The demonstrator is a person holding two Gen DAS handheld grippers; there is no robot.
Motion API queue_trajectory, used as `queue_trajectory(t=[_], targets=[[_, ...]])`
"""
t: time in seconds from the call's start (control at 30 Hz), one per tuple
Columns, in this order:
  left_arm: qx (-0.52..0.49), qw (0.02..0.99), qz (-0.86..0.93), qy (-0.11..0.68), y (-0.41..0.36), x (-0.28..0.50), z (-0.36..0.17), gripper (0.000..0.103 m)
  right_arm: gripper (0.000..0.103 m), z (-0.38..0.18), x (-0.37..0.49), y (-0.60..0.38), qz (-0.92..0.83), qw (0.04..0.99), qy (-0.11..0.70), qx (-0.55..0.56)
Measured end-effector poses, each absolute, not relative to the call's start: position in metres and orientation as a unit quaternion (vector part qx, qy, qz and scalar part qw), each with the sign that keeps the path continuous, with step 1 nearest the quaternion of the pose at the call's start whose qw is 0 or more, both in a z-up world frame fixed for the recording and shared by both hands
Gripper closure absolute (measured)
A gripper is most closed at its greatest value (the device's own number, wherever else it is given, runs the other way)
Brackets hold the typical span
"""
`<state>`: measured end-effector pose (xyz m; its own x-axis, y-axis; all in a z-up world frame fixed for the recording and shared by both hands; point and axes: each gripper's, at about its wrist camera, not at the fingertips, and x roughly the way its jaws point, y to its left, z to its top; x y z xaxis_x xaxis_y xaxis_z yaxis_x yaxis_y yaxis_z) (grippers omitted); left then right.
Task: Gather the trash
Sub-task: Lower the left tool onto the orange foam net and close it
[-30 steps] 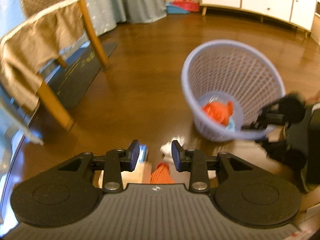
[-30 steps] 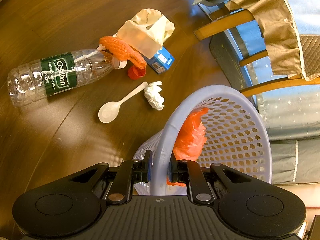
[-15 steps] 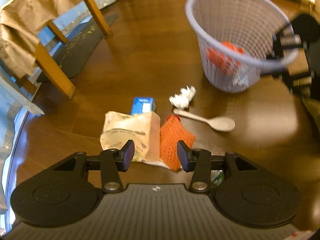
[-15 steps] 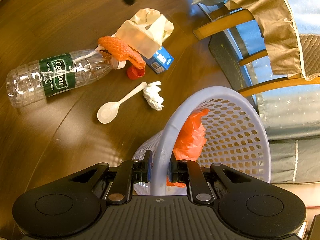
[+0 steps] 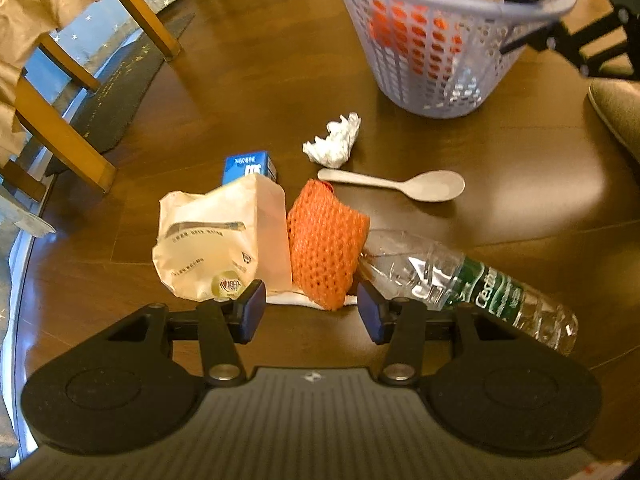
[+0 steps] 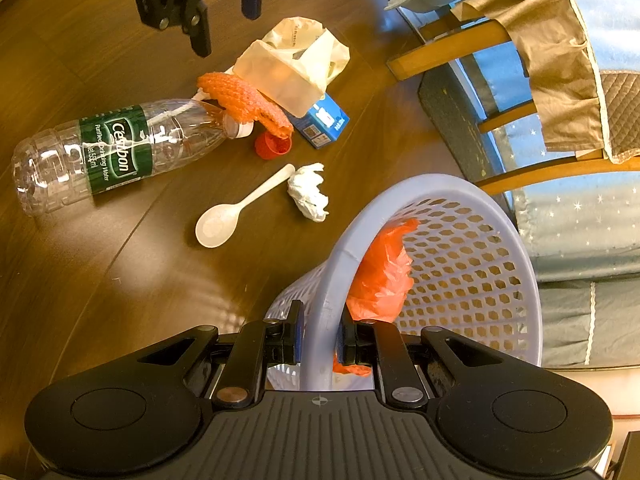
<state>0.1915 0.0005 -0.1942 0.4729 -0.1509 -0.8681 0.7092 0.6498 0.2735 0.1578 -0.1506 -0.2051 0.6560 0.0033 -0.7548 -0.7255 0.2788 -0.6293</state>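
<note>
Trash lies on the wooden floor: a beige paper bag, an orange foam net, a clear plastic bottle with a green label, a white spoon, a crumpled tissue and a small blue carton. A red cap sits by the bottle's mouth. My left gripper hangs open just above the near edges of the bag and the net, holding nothing. My right gripper is shut on the rim of the lavender mesh basket, which holds an orange plastic bag.
A wooden chair draped with tan cloth stands at the left, with a dark mat beside it. A grey slipper shows at the right edge. Blue starred fabric hangs behind the basket.
My left gripper has pulled back from the basket and dropped low over the trash pile, its jaws spreading wider. The right gripper has kept its hold on the basket rim.
</note>
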Motion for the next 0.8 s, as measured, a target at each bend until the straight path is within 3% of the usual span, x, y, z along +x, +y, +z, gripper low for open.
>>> queue_trajectory(t=[0.8], targets=[[0.343,0.784,-0.280,0.436,-0.021,0.216,-0.244,0.058,0.092,-0.205,0.159,-0.149,0.249,0.731,0.333,-0.542]])
